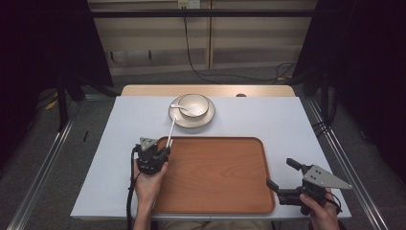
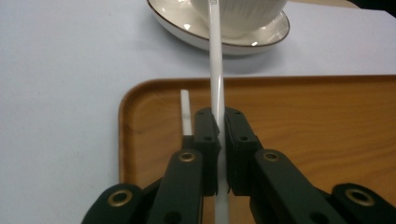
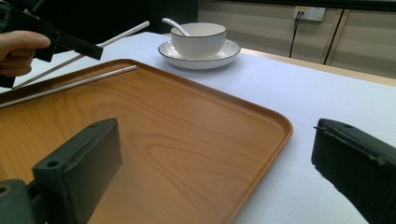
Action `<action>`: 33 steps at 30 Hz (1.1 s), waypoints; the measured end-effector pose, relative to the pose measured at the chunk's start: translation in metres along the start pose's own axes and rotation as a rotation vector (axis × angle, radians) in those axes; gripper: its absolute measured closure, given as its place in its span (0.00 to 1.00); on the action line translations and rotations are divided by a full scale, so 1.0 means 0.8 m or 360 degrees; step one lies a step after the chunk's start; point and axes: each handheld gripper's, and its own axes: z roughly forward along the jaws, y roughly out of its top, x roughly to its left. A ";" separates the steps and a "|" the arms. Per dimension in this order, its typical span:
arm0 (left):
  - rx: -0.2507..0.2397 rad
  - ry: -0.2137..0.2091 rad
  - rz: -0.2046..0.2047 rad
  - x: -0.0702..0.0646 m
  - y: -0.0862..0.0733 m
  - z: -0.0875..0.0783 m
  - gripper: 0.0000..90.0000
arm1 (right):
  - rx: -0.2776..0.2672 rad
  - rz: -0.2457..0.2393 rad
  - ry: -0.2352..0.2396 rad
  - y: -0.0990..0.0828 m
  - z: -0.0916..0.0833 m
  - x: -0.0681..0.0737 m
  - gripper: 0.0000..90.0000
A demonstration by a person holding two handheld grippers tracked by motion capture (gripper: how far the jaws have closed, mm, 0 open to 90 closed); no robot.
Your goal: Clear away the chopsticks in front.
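My left gripper [image 1: 166, 150] hovers over the left rim of the wooden tray [image 1: 215, 177], shut on a white chopstick [image 1: 171, 128] that points toward the bowl. The left gripper view has the jaws [image 2: 221, 122] pinching this chopstick [image 2: 215, 65], while a second chopstick [image 2: 186, 111] lies on the tray [image 2: 303, 116] just to its left. My right gripper [image 1: 282, 173] stands open off the tray's right front corner, with nothing between its jaws [image 3: 210, 154]. From the right gripper view, the lying chopstick [image 3: 70, 86] rests along the tray's far edge, below the held chopstick [image 3: 123, 31].
A white bowl [image 1: 193, 104] with a spoon [image 1: 178, 107] in it stands on a dark-rimmed plate [image 1: 207, 120] behind the tray. A pale cloth [image 1: 268, 120] covers the table. The table's wooden far edge [image 1: 210, 90] lies beyond the bowl.
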 end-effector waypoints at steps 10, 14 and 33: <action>0.0064 -0.0006 0.0016 -0.016 -0.017 -0.002 0.95 | -0.0003 -0.0001 0.0003 0.000 0.000 0.001 0.02; 0.0099 0.0011 0.0030 -0.022 -0.023 0.000 0.95 | -0.0001 -0.0004 0.0000 0.000 0.000 0.001 0.02; 0.0227 0.0059 0.0034 -0.018 -0.032 -0.001 0.95 | -0.0001 -0.0013 0.0000 0.000 0.001 0.001 0.02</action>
